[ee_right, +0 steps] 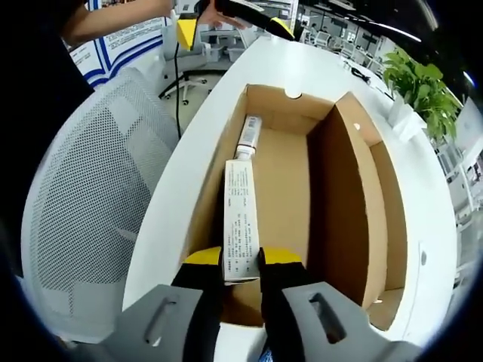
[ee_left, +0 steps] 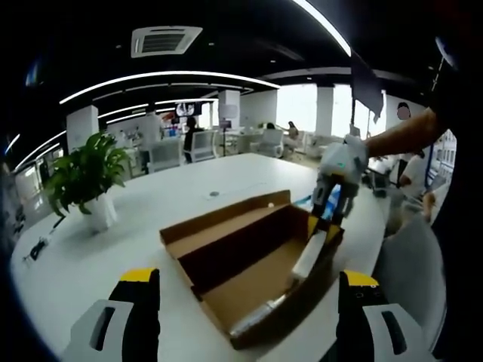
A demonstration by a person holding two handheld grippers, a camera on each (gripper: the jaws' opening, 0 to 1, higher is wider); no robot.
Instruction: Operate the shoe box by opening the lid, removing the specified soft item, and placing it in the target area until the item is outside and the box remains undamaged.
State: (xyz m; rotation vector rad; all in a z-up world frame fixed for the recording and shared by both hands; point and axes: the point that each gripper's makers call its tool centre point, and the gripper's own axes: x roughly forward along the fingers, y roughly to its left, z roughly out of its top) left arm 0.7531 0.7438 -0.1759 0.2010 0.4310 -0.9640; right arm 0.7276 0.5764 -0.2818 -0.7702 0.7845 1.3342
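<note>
An open brown cardboard shoe box [ee_left: 226, 260] lies on the white table [ee_left: 151, 219], its lid [ee_left: 226, 215] folded back flat. Along one inner wall lies a long white soft tube [ee_left: 309, 255] with printed text [ee_right: 240, 204]. My right gripper [ee_right: 241, 260] is shut on the near end of this tube, just inside the box [ee_right: 355, 151]. In the left gripper view it [ee_left: 327, 217] reaches in from the right at the box's far corner. My left gripper [ee_left: 249, 283] stands open before the box's near corner, nothing between its jaws, and appears beyond the box's far end [ee_right: 230, 26].
A potted green plant [ee_left: 87, 177] stands on the table beyond the lid [ee_right: 423, 83]. A grey mesh office chair [ee_right: 90, 188] sits close by the table edge beside the box [ee_left: 411, 264]. A person's arm [ee_left: 400, 132] holds the right gripper. Desks and chairs fill the background.
</note>
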